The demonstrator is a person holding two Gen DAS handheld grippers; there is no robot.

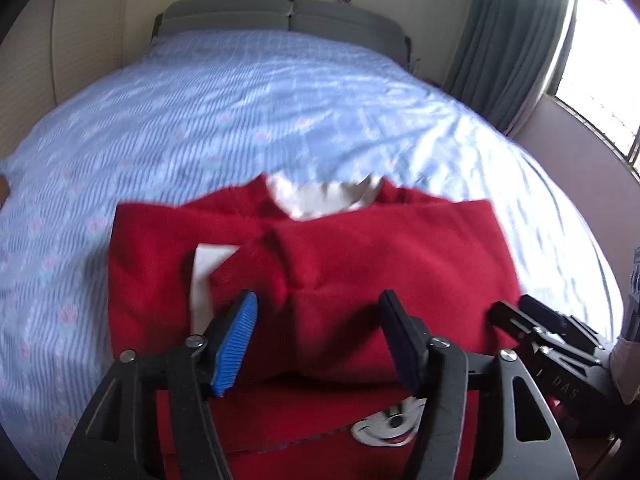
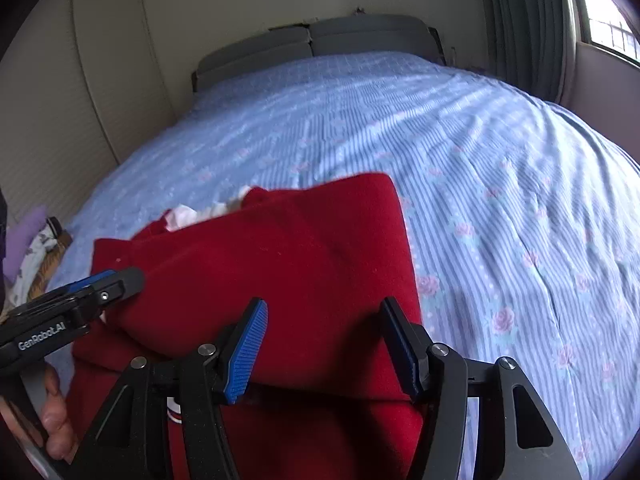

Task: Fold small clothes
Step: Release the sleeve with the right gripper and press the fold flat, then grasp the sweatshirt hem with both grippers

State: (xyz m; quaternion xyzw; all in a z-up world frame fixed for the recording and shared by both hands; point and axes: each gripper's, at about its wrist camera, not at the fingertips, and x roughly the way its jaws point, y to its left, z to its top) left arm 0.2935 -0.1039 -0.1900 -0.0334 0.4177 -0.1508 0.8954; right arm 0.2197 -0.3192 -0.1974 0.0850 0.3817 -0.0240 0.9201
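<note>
A small red garment [image 1: 360, 264] with a white lining [image 1: 320, 200] at the collar lies partly folded on the bed; its lower part bears a cartoon print [image 1: 388, 424]. It also shows in the right wrist view [image 2: 288, 264]. My left gripper [image 1: 316, 340] is open, its blue-padded fingers just above the garment's folded middle, holding nothing. My right gripper [image 2: 324, 348] is open over the garment's right side, empty. The right gripper shows at the right edge of the left wrist view [image 1: 536, 320]; the left gripper shows at the left of the right wrist view [image 2: 100, 288].
The bed has a light blue striped floral sheet [image 1: 240, 112] and a grey headboard [image 1: 288, 16]. A curtain [image 1: 504, 40] and window [image 1: 600, 60] are at the right. Patterned clothes [image 2: 36, 256] lie at the bed's left edge. A cupboard [image 2: 80, 80] stands left.
</note>
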